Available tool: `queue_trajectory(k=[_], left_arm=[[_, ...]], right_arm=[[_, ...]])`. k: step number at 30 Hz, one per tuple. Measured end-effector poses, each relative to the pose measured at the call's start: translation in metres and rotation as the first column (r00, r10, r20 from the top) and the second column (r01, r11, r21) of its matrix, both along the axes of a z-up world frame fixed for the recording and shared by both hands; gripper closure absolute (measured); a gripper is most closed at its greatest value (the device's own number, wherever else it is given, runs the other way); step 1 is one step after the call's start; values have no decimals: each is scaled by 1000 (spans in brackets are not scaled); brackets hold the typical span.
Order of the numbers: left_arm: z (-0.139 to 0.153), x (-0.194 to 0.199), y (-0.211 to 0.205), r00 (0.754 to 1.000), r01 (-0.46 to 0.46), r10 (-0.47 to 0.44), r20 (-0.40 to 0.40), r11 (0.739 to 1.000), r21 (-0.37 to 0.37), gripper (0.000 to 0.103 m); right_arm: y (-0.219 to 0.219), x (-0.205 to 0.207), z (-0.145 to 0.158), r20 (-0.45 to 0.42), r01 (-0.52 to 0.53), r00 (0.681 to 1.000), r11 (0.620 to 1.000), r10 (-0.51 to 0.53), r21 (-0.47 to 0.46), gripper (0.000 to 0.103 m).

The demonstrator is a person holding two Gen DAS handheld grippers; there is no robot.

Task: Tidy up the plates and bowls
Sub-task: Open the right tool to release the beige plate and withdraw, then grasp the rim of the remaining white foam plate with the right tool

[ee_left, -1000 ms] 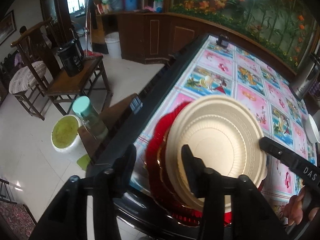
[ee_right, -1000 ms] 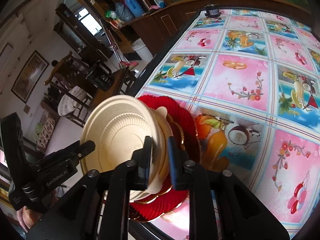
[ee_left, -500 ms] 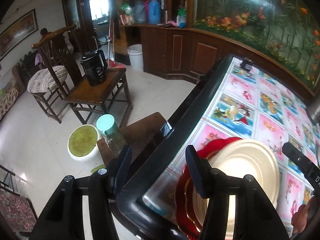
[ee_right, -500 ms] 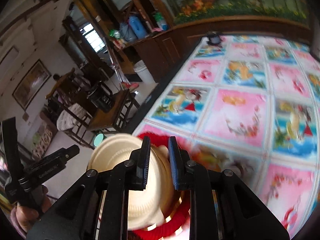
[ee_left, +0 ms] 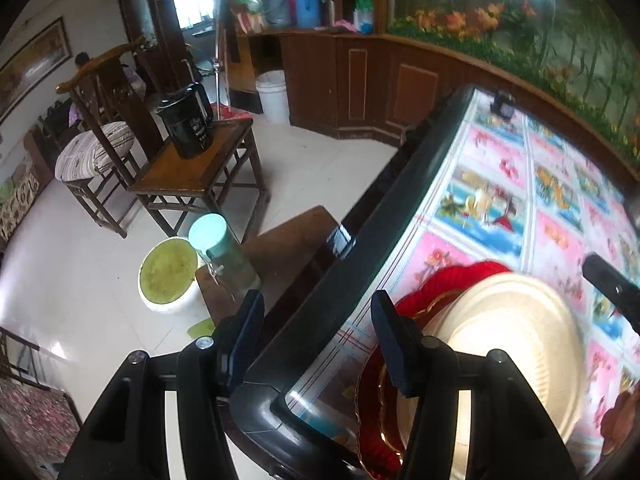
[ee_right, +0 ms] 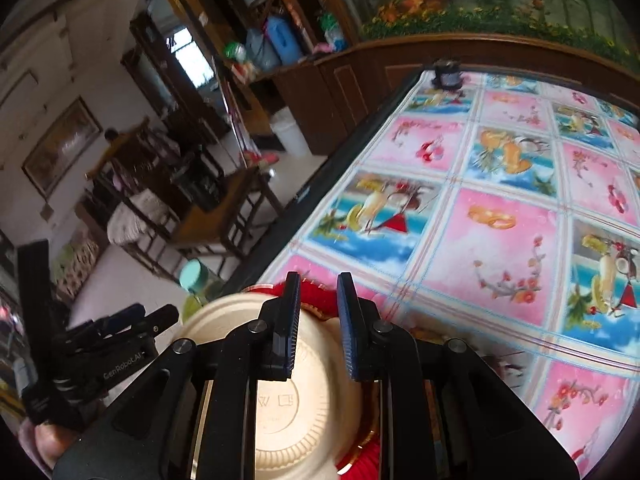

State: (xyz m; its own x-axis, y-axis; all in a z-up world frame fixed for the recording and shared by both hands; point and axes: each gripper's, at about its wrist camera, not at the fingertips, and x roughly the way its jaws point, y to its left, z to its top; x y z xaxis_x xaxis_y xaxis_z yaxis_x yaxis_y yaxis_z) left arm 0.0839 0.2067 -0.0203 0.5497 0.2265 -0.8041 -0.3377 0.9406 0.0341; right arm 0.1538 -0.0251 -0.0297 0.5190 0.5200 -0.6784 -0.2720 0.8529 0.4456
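At the near left corner of the bench (ee_right: 500,240), a cream plate (ee_left: 516,344) is seen lying face down on a stack of red and gold plates (ee_left: 372,396), which rests on the patterned cloth just inside the dark bench edge. A second ago the right tool (ee_right: 318,332) was closed on the rim of the cream plate, with only a thin slot between its fingers; now the slot is clearly wider, the tool is raised above the stack, and nothing is held between its pads, so the plate is judged to have been released onto the pile. The left tool (ee_left: 316,342) is held wide apart and empty; it has been drawn back from the stack toward the bench edge, so that its left finger (ee_left: 244,336) now hangs over the floor beyond the bench and only its right finger (ee_left: 394,344) stands beside the red rim. No contact with any plate is shown for either tool. This stacking step is therefore judged complete, with both tools freed for the next piece. No bowls can be made out in either view. Because the stack sits close to the bench edge, a careless nudge is judged a risk.
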Motion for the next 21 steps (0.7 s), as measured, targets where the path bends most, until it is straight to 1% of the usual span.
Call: queue_trajectory(k=[2,3,4,5,7,8,10,11,12,13,15,16,17,18,19,20,21], left_arm=[[11,-7,-2,999,-5,6,48,1000,-23,47],[21,-13,-7,996,3,0,86,999,-38,47],[25,-15,-11,994,11,-6,107,999,-44,47],[35,-22,-22,988,36,-28,152,998,-52,47],[45,-28,-42,978,81,-70,195,995,-49,42],[50,-31,-60,969,129,-117,217,991,-44,39],[57,-33,-93,949,222,-209,236,975,-31,37],[60,-35,-119,930,290,-278,241,957,-18,35],[61,-36,-132,919,325,-313,239,946,-12,33],[60,-37,-152,902,375,-364,232,927,-3,32],[56,-37,-192,865,468,-461,201,883,11,30],[49,-36,-217,840,521,-514,171,854,8,30],[44,-37,-231,824,553,-546,149,833,-5,30],[37,-36,-243,808,584,-577,124,811,-29,30],[28,-33,-258,788,615,-609,89,786,-65,30],[19,-30,-271,772,636,-634,55,765,-104,30],[8,-28,-283,756,650,-654,22,747,-143,30]], right_arm=[[-17,-4,4,-1,18,1000,999,-18,27,85],[-27,-7,4,-7,30,1000,999,-30,38,85],[-38,-10,3,-10,44,999,998,-44,46,84],[-49,-13,2,-12,60,998,997,-59,48,82],[-73,-20,-2,-16,97,995,995,-96,37,81],[-85,-24,-4,-19,118,993,993,-117,28,81],[-114,-32,-8,-23,168,986,986,-167,9,81],[-129,-36,-10,-26,192,981,981,-192,5,81],[-151,-43,-13,-35,227,973,974,-226,7,81],[-165,-45,-13,-41,249,968,968,-248,10,81],[-207,-57,-14,-50,319,947,948,-318,17,81],[-223,-60,-14,-51,345,938,939,-343,18,81],[-243,-65,-14,-53,380,924,925,-378,19,78],[-270,-71,-13,-60,429,902,903,-427,20,74],[-287,-74,-13,-65,458,888,889,-456,24,67],[-308,-78,-12,-72,494,868,869,-491,33,66],[-336,-85,-10,-76,542,839,839,-538,44,66]])
